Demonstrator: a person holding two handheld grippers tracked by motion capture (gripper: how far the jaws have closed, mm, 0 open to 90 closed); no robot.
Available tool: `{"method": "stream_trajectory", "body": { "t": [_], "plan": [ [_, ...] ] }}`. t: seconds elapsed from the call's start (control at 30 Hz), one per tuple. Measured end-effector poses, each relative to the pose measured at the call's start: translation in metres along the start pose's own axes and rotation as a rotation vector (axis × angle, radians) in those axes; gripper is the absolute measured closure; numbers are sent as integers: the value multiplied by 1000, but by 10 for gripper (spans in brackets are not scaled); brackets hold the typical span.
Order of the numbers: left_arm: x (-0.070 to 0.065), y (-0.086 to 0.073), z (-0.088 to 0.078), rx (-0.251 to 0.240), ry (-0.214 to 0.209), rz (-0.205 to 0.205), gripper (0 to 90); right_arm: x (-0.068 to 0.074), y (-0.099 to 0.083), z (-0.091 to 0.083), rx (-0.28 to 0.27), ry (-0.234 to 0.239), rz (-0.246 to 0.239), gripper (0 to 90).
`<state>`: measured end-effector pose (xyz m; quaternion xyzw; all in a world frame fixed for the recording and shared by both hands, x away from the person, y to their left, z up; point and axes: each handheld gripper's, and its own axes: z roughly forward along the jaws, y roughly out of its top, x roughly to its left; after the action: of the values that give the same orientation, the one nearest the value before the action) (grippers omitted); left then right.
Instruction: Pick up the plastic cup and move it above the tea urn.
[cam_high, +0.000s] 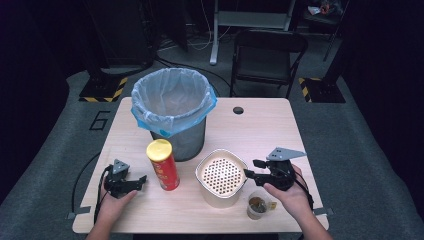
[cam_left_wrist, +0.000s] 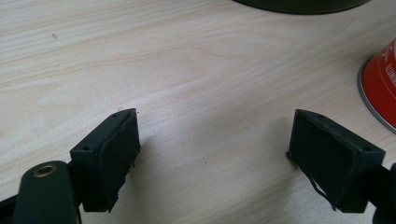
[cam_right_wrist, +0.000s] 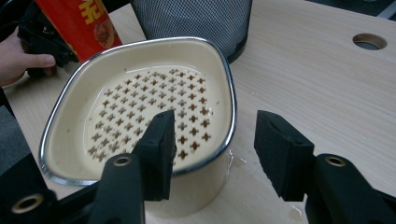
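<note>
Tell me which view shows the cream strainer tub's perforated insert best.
The right gripper view: the cream strainer tub sits close, its cross-shaped holes and metal rim sharp, with the right gripper open over the near rim. The high view shows the whole tub from above, holes as small dots.

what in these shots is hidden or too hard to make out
- Bin: its bottom, high view; the bag's folds hide it.
- Red can: cut off by the edge, left gripper view.
- Small cup: contents too small, high view.
- Strainer pot: space beneath its perforated insert stays hidden, right gripper view.

Overhead; two close finger-level views.
</note>
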<state>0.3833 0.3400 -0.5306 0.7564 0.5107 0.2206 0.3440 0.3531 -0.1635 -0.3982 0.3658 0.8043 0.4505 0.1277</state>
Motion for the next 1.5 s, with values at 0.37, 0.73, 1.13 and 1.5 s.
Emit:
{"method": "stream_trajectory", "body": {
  "t": [0.37,0.73,1.13,1.5],
  "plan": [
    [0,0,0,0,0,0,160,14,-47,-29,26,-24,18,296],
    [0,0,0,1,0,1,160,24,-71,-30,59,-29,15,172],
    [0,0,0,0,0,0,160,30,-85,-5,95,-20,-21,146],
    [0,0,0,0,0,0,159,28,-87,2,99,-43,-68,218]
  ]
}}
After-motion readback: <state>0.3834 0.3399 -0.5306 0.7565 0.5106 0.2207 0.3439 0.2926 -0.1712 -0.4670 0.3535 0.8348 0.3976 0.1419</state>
